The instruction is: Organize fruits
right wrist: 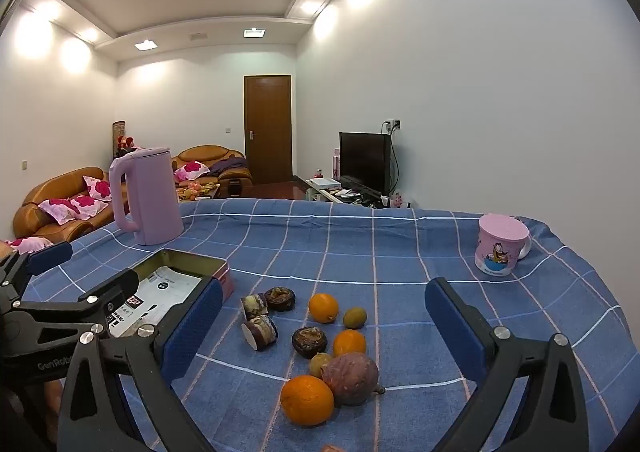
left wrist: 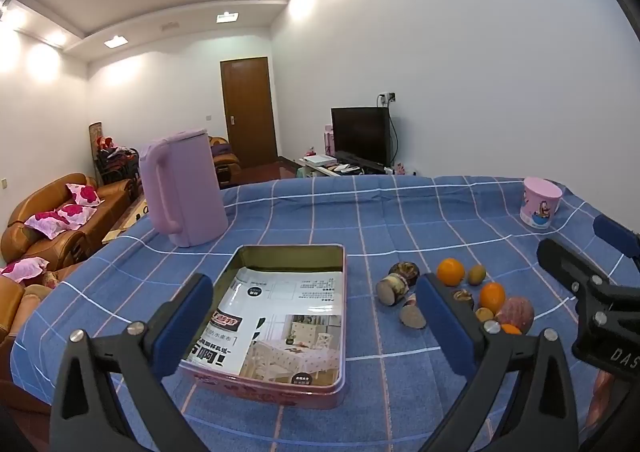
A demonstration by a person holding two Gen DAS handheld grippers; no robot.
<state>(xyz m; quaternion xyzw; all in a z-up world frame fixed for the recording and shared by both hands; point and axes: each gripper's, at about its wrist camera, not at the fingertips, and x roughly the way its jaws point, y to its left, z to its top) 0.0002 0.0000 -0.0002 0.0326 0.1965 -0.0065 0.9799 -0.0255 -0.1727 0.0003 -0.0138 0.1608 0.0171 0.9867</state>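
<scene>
A pile of fruit lies on the blue checked cloth: three oranges (right wrist: pixel 307 400), a purple passion fruit (right wrist: pixel 352 379), small brownish-green fruits (right wrist: pixel 355 317), dark mangosteens (right wrist: pixel 309 341) and two cut brown pieces (right wrist: pixel 260 332). Left of them stands a pink tin tray (left wrist: pixel 280 388) lined with printed paper. My left gripper (left wrist: pixel 316 324) hovers open over the tray, with the fruit pile (left wrist: pixel 452 272) to its right. My right gripper (right wrist: pixel 324 328) is open above the fruit, nothing between its blue pads. Each gripper shows at the edge of the other's view.
A lilac kettle (left wrist: pixel 180 188) stands at the table's back left, a pink cartoon mug (right wrist: pixel 500 244) at the back right. The table's edge falls off to the left toward brown sofas (left wrist: pixel 52 220). A television (left wrist: pixel 360 136) and a door are beyond.
</scene>
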